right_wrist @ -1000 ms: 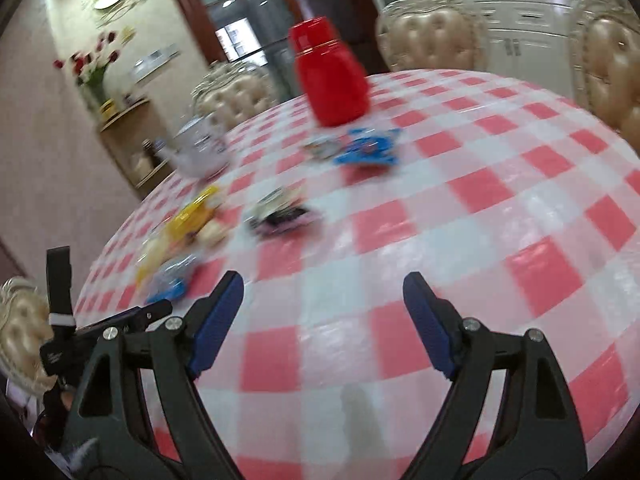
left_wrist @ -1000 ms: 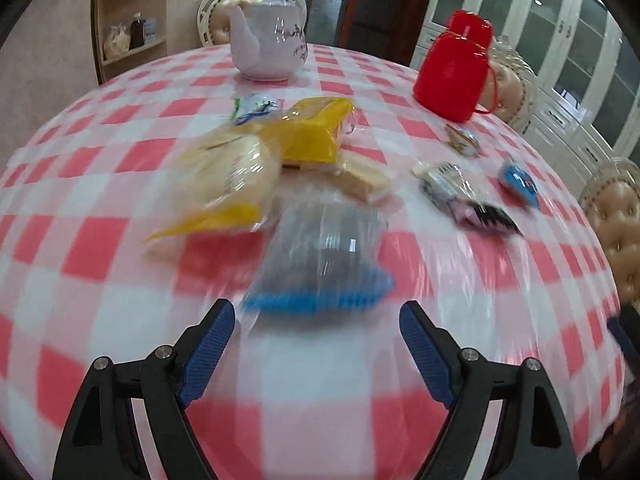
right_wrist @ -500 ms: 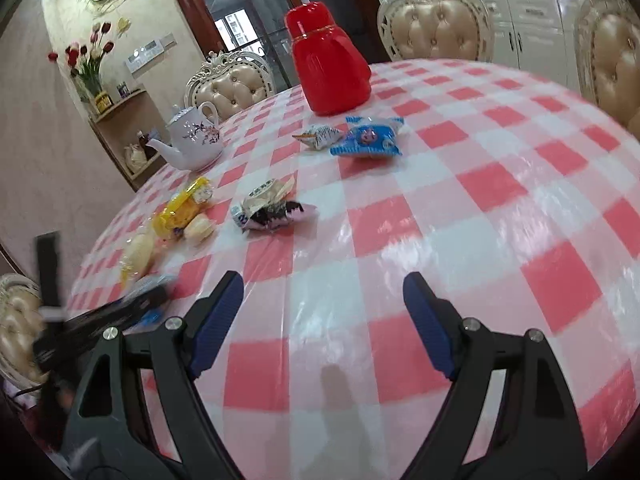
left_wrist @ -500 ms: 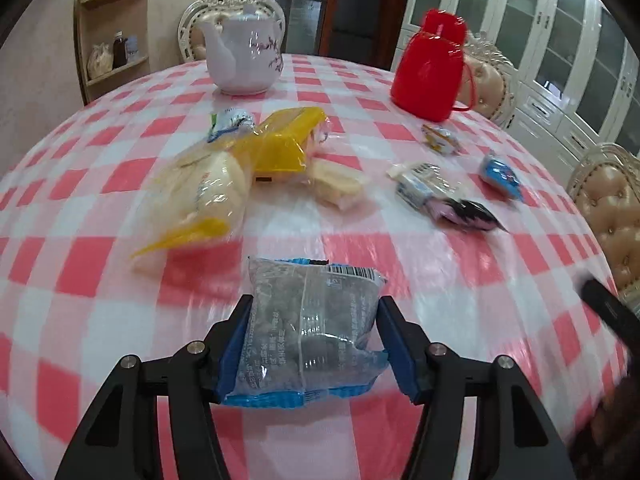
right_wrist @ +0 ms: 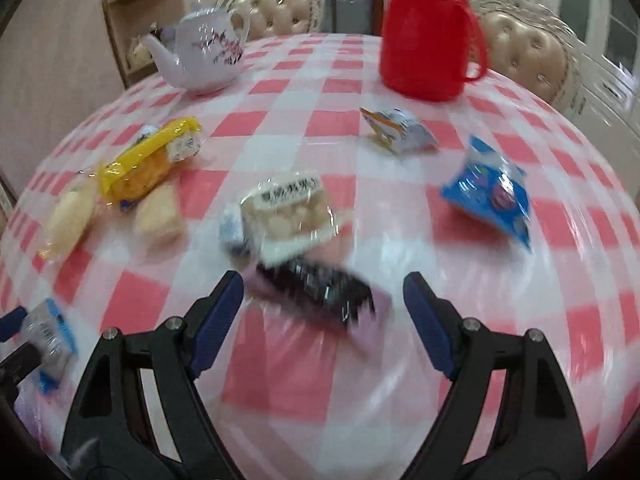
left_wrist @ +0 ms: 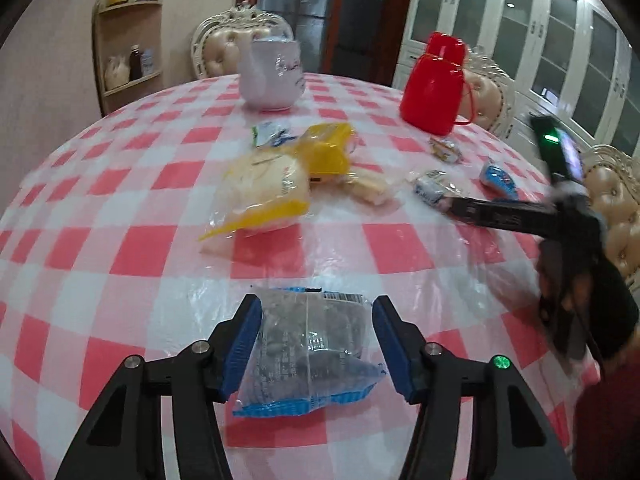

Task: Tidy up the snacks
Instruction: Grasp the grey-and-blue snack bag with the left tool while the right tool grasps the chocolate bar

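Nearest the person, the left gripper (left_wrist: 316, 340) has its jaws drawn in around a clear packet with a blue edge (left_wrist: 308, 356); they have just been closing, and the blue pads now press the packet's sides. The packet appears lifted just off the checked tablecloth (left_wrist: 120, 248), though I cannot say by how much. This is the one snack in hand.

The right gripper (right_wrist: 323, 312) stands wide, its pads touching nothing. It is poised over a dark-wrapped snack (right_wrist: 320, 292), which lies on the cloth between the open jaws, blurred. Just behind it, touching or overlapping, lies a pale packet with printed lettering (right_wrist: 288, 208).

Further out on the right lie a blue packet (right_wrist: 488, 196) and a small white-and-orange packet (right_wrist: 396, 130), each apart from the others. To the left, a loose cluster: a yellow-wrapped bag (right_wrist: 148, 164), a long pale bag (left_wrist: 264, 196) and a pale bun-like piece (right_wrist: 158, 216), close together or touching.

At the far side stand a white teapot (right_wrist: 204, 56) and a red jug (right_wrist: 424, 36), with padded chairs behind.

Assessment: the work is at an early stage. No box, tray or clear gathering place is visible, so the destination cannot be established. One snack is gripped, a second seems about to be taken, and at least six others remain scattered.
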`<state>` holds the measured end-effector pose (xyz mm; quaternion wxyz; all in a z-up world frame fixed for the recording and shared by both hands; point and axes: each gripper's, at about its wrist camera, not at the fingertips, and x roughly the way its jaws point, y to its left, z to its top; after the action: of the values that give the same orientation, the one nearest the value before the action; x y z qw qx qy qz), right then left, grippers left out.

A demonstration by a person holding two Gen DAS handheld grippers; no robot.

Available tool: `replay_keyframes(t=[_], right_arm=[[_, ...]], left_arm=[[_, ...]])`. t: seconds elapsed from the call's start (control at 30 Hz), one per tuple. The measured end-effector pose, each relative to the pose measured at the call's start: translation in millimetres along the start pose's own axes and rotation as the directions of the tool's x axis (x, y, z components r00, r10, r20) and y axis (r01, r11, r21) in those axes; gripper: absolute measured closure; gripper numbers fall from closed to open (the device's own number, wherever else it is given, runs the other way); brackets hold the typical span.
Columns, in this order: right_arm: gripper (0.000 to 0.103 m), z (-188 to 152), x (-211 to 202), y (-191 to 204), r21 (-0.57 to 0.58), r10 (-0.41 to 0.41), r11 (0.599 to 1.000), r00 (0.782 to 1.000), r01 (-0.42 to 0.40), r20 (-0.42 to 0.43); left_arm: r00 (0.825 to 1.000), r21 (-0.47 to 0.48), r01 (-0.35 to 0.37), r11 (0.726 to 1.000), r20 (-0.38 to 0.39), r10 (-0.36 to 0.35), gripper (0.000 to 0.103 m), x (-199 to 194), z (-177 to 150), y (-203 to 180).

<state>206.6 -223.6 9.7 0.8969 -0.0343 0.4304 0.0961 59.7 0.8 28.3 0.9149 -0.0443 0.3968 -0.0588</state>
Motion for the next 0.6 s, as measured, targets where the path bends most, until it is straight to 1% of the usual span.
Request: replay_keyframes(t=[0.1,0.13,0.17,0.23,0.3,0.33,0.37,0.43,0.47,0.53,0.6], right_arm=[[0.018,8.3,15.7,5.4,-0.080,0.047,0.995,0.997,-0.052,-0.062],[0.020,7.0,13.6,8.0,-0.113,0.047,0.992,0.997,-0.053,-0.055],[0.023,4.6,11.4,8.2,-0.121,0.064,0.990,0.996,-0.070,-0.057],[0.035,-4.0,1.8,10.3,-0.145,0.078,0.986,0.996,-0.084,-0.044],[0.073,-9.3,-5.6,15.1,-0.172,0.103,0.979,0.994,-0.107,-0.032],[0.074,-12.8,-9.3,19.2,-0.188,0.108,0.976,0.994,-0.112,-0.029],[0.074,-15.2,-11.8,23.2,-0.196,0.089,0.976,0.996,-0.092,-0.024],[0.075,-21.4,-18.0,28.4,-0.186,0.056,0.981,0.998,-0.058,-0.016],[0.076,-23.6,-20.2,29.5,-0.175,0.050,0.983,0.999,-0.052,-0.016],[0.077,-27.9,-27.5,31.4,-0.131,0.031,0.991,0.999,-0.032,-0.005],[0.077,-31.9,-37.5,29.6,-0.045,0.044,0.998,0.999,-0.043,0.015]], left_arm=[[1.000,0.008,-0.004,1.000,-0.006,0.004,0.045,2.4,-0.1,-0.9],[1.000,0.007,-0.004,1.000,-0.010,0.004,0.045,4.0,0.1,-0.5],[1.000,0.002,-0.004,1.000,-0.019,0.004,0.045,5.8,0.4,0.7],[0.999,-0.012,0.000,1.000,-0.045,-0.001,0.044,10.2,0.5,3.6],[0.998,-0.022,0.006,1.000,-0.058,-0.007,0.043,11.4,-0.2,5.3],[0.998,-0.020,0.005,1.000,-0.063,-0.006,0.040,12.2,-0.8,5.4],[0.997,-0.010,-0.001,1.000,-0.072,0.000,0.037,14.0,-1.5,5.1],[0.996,-0.002,-0.012,1.000,-0.089,0.011,0.030,17.2,-2.6,5.6],[0.995,-0.008,-0.008,1.000,-0.097,0.007,0.029,18.0,-2.8,7.0],[0.993,-0.009,-0.010,1.000,-0.116,0.008,0.023,21.0,-3.5,8.7],[0.991,0.004,-0.016,1.000,-0.130,0.017,0.022,25.0,-4.9,9.1]])
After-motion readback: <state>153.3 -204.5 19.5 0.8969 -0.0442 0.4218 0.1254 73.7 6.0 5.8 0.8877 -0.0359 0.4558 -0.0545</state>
